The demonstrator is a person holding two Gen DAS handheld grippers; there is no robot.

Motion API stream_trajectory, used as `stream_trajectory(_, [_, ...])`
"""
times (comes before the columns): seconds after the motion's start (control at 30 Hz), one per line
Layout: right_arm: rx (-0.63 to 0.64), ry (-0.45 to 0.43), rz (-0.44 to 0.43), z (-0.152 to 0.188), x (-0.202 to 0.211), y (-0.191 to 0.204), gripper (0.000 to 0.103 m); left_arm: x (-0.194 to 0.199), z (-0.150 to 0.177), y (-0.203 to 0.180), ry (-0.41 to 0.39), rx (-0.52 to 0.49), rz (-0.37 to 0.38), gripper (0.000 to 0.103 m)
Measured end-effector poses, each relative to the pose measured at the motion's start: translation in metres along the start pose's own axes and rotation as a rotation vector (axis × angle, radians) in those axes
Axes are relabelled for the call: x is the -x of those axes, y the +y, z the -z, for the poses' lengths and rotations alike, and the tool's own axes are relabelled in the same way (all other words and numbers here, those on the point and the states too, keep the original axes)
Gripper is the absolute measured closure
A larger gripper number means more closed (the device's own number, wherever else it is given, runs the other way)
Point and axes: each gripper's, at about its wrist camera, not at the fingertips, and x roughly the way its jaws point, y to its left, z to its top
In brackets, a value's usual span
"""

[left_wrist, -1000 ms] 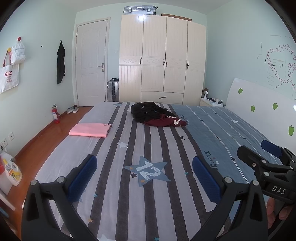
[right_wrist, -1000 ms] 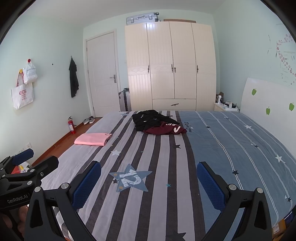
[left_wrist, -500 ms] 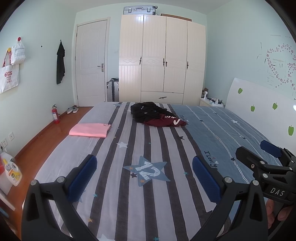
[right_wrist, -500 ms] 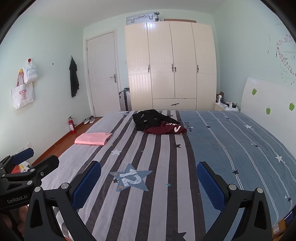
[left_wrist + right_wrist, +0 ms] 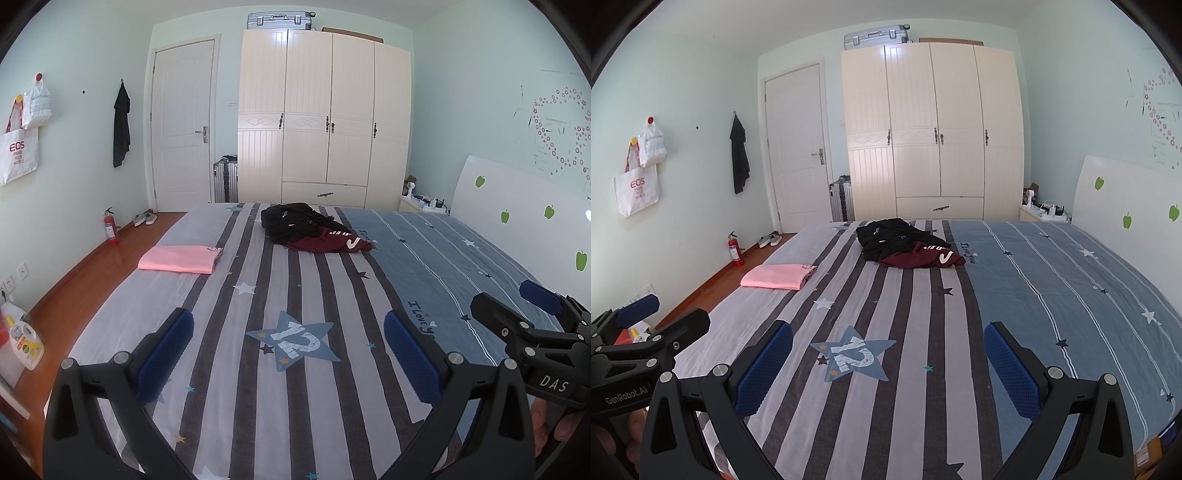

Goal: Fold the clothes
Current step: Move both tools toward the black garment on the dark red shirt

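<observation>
A crumpled black garment (image 5: pixel 295 221) (image 5: pixel 890 236) lies in a heap at the far end of the striped bed (image 5: pixel 258 387) (image 5: pixel 1052 295), partly over a dark red shirt (image 5: pixel 332 242) (image 5: pixel 923 255). A folded pink garment (image 5: pixel 181 258) (image 5: pixel 777 277) rests near the bed's left edge. My left gripper (image 5: pixel 288 354) hovers open above the near end of the bed, nothing between its blue pads. My right gripper (image 5: pixel 888 363) is open too, empty, beside it. Each gripper shows at the other view's edge.
A cream wardrobe (image 5: pixel 325 122) with a suitcase on top stands beyond the bed, a white door (image 5: pixel 184 125) to its left. A fire extinguisher (image 5: pixel 110 227) and shoes sit on the wooden floor at left. The white headboard (image 5: pixel 517 214) runs along the right.
</observation>
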Motion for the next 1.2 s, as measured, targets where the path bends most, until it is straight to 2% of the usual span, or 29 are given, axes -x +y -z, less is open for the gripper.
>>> stream_trajectory(0.3, [0.003, 0.005, 0.008, 0.002, -0.004, 0.0, 0.001, -0.009, 0.005, 0.004, 0.008, 0.001, -0.003, 0.001])
stream_trajectory(0.53, [0.014, 0.07, 0.033, 0.027, -0.052, -0.008, 0.001, -0.068, 0.04, 0.014, 0.077, 0.001, 0.017, 0.001])
stream_trajectory(0.77, [0.004, 0.191, 0.071, 0.084, -0.163, -0.024, 0.001, -0.175, 0.093, 0.03, 0.119, -0.002, 0.086, 0.001])
stream_trajectory(0.93, [-0.026, 0.225, 0.059, 0.119, -0.247, -0.037, 0.001, -0.253, 0.118, 0.043, 0.186, 0.017, 0.11, 0.001])
stream_trajectory(1.07, [-0.079, 0.315, 0.044, 0.125, -0.289, -0.046, 0.001, -0.283, 0.123, 0.047, 0.27, 0.059, 0.083, 0.001])
stream_trajectory(1.2, [-0.123, 0.418, 0.031, 0.11, -0.301, -0.054, 0.001, -0.29, 0.1, 0.047, 0.345, 0.101, 0.034, 0.001])
